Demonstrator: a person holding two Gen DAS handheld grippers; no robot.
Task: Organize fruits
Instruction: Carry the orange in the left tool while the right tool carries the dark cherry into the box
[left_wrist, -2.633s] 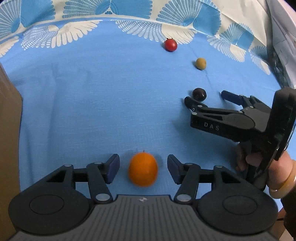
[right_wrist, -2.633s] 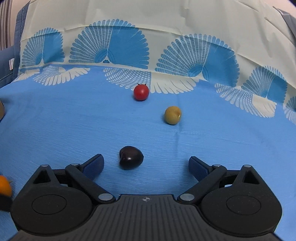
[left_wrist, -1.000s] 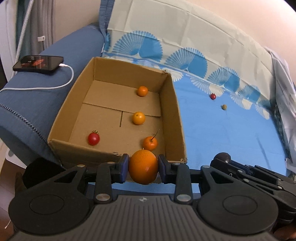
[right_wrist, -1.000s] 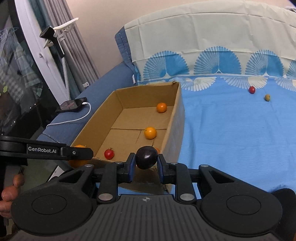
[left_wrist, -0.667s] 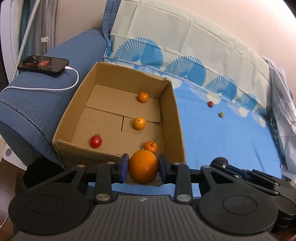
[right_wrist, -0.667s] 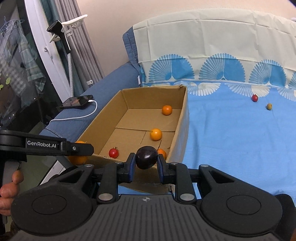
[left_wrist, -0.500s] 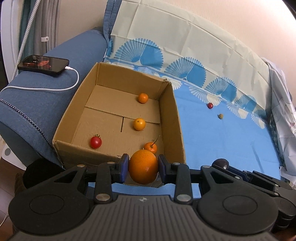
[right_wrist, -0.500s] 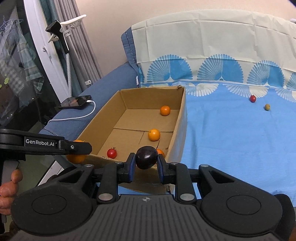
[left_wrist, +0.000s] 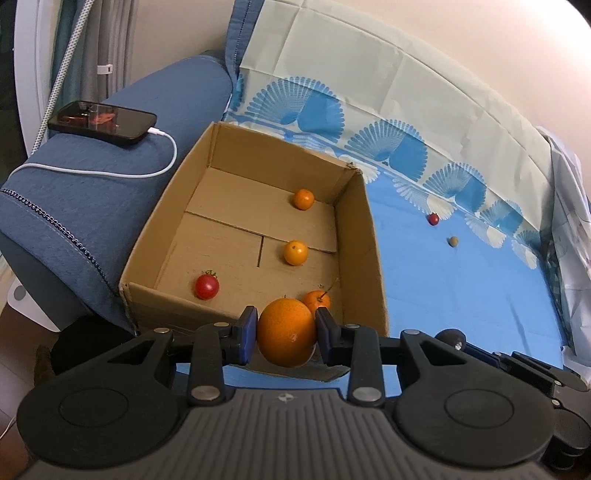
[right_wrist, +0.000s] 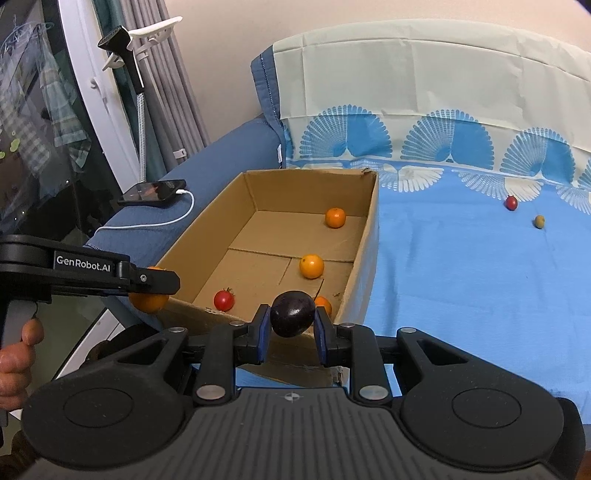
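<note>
1. Fruit is held in both grippers: the left gripper (left_wrist: 286, 334) is clamped on a large orange (left_wrist: 286, 338), and the right gripper (right_wrist: 290, 330) is clamped on a dark plum (right_wrist: 292, 313).
2. Both hang just short of the near wall of the cardboard box (left_wrist: 373, 258), which sits on the blue cloth (right_wrist: 461, 295) beside a sofa arm (left_wrist: 92, 192).
3. The box already holds three small oranges and a red tomato (left_wrist: 207, 287); a red fruit (right_wrist: 511, 202) and an olive-coloured one (right_wrist: 539, 221) lie on the cloth, well apart from the box.
4. The step in hand looks like carrying both fruits over the near wall and dropping them inside.
5. To do it well, clear the rim first, lower close to the floor, and aim at bare cardboard, away from the stemmed orange (left_wrist: 317, 301) in the near corner.
6. Open gently so the round fruits do not roll or bounce.
</note>
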